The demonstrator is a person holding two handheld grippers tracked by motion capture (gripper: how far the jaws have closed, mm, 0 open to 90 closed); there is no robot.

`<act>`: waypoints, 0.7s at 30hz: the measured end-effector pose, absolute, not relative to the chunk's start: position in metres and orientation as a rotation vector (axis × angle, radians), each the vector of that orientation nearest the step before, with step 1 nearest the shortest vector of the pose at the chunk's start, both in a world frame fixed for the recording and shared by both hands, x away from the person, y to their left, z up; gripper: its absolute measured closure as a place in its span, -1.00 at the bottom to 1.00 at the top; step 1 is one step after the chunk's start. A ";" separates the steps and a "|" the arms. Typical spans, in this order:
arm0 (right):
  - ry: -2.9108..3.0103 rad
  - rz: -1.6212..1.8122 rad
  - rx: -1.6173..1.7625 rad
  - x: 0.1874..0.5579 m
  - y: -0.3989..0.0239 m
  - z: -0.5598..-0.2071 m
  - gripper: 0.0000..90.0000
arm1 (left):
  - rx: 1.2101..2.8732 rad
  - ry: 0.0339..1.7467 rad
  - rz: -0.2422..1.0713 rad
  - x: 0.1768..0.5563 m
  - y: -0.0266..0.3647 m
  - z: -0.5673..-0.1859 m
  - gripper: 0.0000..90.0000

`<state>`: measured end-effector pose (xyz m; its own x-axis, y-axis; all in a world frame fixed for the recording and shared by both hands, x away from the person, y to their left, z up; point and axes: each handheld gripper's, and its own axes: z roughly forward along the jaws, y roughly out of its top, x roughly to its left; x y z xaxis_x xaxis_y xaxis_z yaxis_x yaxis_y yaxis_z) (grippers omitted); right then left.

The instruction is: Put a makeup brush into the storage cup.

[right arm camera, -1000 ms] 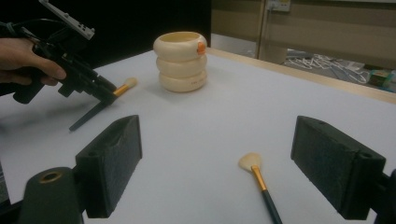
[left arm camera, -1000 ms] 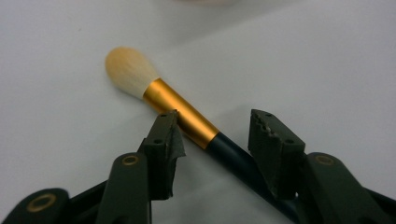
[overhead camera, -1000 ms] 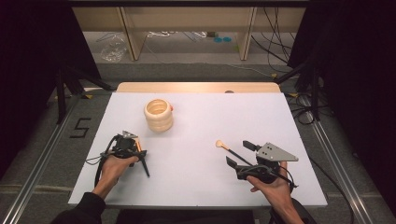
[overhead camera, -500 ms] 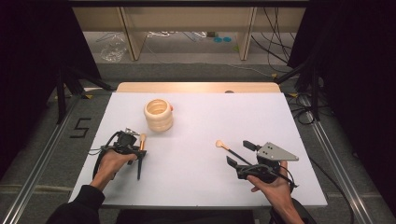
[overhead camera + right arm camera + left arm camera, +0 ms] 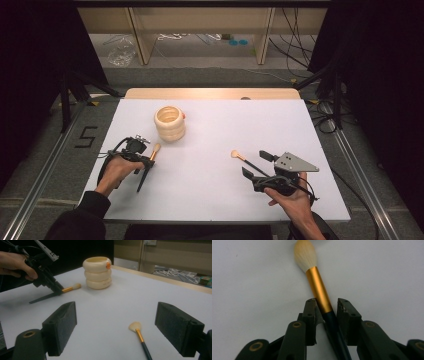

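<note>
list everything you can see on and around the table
makeup brush with round tip: 1, gold ferrule, dark handle, cream bristles, left on table, between the left jaws
fan brush: 1, same colours, flat on table ahead of the right jaws
ringed holder: 1, cream, upright, rear left of table
table: 1, white top, wooden far edge
shelf unit: 1, pale wood, behind table
cables: several, dark, floor at rear right
left hand-held gripper: 1, black, jaws have just been closing around the brush
right hand-held gripper: 1, black with grey plate, jaws wide apart

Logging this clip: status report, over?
Left tool closing around round brush, gap remains. Right tool open above fan brush. Ringed holder unobstructed.
</note>
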<state>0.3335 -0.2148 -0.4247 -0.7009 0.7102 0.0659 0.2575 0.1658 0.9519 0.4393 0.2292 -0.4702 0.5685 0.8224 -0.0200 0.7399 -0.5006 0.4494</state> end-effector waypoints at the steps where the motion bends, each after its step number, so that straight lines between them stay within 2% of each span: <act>1: 2.052 1.551 0.918 0.334 -0.215 -0.425 -0.58 | 2.393 1.261 0.268 0.440 0.229 -0.470 0.55; 19: 2.052 1.554 0.919 0.334 -0.214 -0.424 -0.57 | 2.516 1.244 0.178 0.453 0.224 -0.465 0.68; 21: 2.052 1.554 0.919 0.334 -0.214 -0.424 -0.57 | 2.566 1.203 0.175 0.456 0.225 -0.463 0.69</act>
